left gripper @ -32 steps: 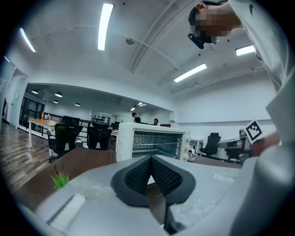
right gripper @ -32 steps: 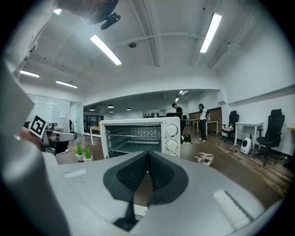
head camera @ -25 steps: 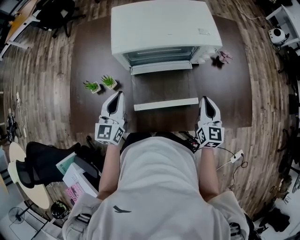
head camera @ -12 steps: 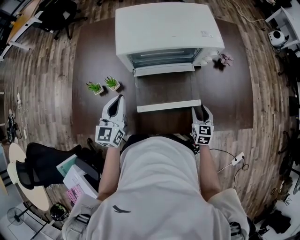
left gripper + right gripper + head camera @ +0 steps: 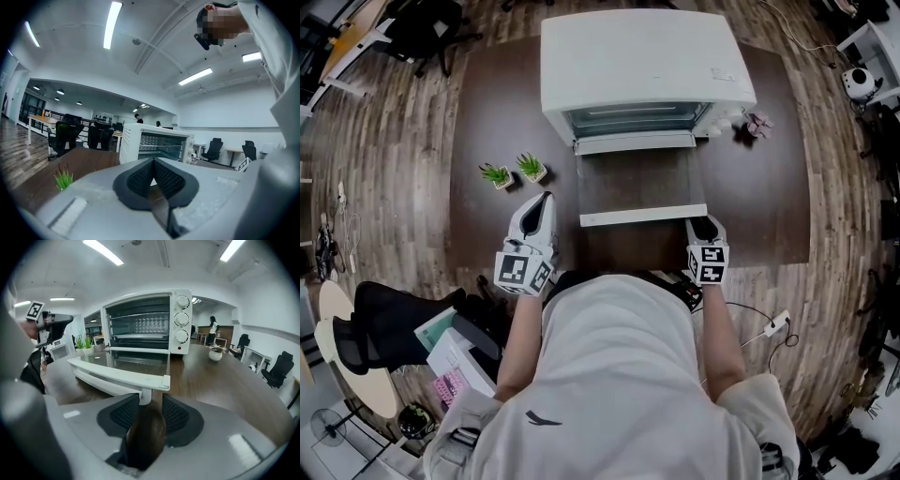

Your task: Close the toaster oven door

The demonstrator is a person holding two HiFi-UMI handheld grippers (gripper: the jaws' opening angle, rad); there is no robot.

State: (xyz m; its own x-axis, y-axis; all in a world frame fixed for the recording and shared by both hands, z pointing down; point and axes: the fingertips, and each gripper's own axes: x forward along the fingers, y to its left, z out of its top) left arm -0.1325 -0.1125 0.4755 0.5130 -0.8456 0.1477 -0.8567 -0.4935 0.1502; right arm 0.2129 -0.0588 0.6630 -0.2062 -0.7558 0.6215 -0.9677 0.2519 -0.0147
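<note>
The white toaster oven (image 5: 642, 56) stands at the far side of the dark table, its glass door (image 5: 639, 183) folded down flat toward me. The door's white handle bar (image 5: 644, 217) runs along its near edge. My right gripper (image 5: 704, 225) sits at the bar's right end; in the right gripper view the handle's end post (image 5: 145, 394) stands in the gap of my right gripper (image 5: 151, 401), whose jaws are apart and not pressing on it. My left gripper (image 5: 539, 201) rests left of the door, shut on nothing, and the left gripper (image 5: 153, 164) view faces the oven (image 5: 157, 143).
Two small potted plants (image 5: 496, 174) (image 5: 531, 167) stand left of the door, near my left gripper. A small pinkish pot (image 5: 757, 123) sits right of the oven. The table's near edge (image 5: 769, 255) lies just behind both grippers. Oven knobs (image 5: 181, 319) face the right gripper.
My right gripper has moved forward to the right end of the door handle and its jaws have gone from shut to apart. The left gripper has stayed put.
</note>
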